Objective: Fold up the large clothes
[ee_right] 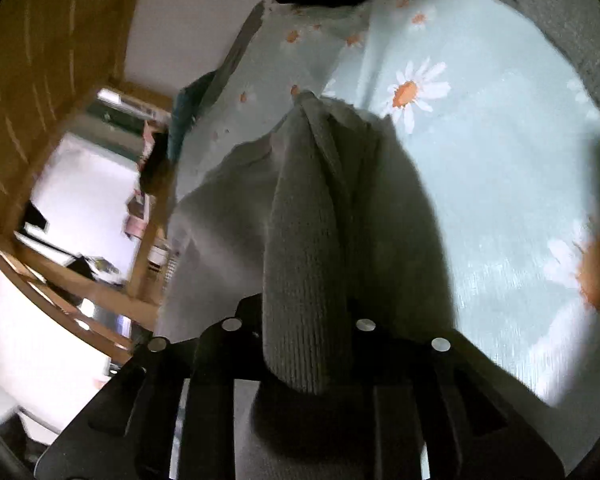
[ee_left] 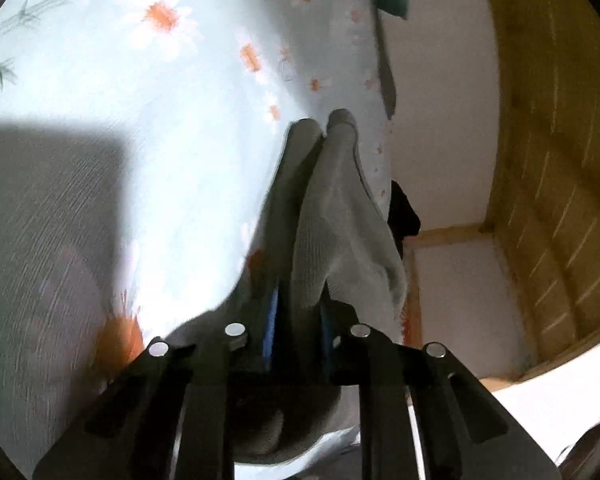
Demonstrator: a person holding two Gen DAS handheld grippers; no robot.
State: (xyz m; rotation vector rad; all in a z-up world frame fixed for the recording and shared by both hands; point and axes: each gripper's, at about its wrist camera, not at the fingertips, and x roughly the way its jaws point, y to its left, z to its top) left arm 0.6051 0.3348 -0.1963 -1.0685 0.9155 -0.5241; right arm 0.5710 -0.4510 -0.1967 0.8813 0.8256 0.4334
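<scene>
Both tongs clamped on the grey knit garment (ee_left: 340,220) now, which is bunched over a daisy-print sheet (ee_left: 140,92) on the bed. Left gripper (ee_left: 324,128) pinches a fold right at its tips; right gripper (ee_right: 312,104) is swallowed in cloth, fingers wrapped over.

Risk imo: the left bite looks thin, so the edge could slip out w/ any tug. If the two corners pull unevenly, the fold goes skewed.

Can't see the garment's full outline or which edge each grip has; the shots are blurry.
</scene>
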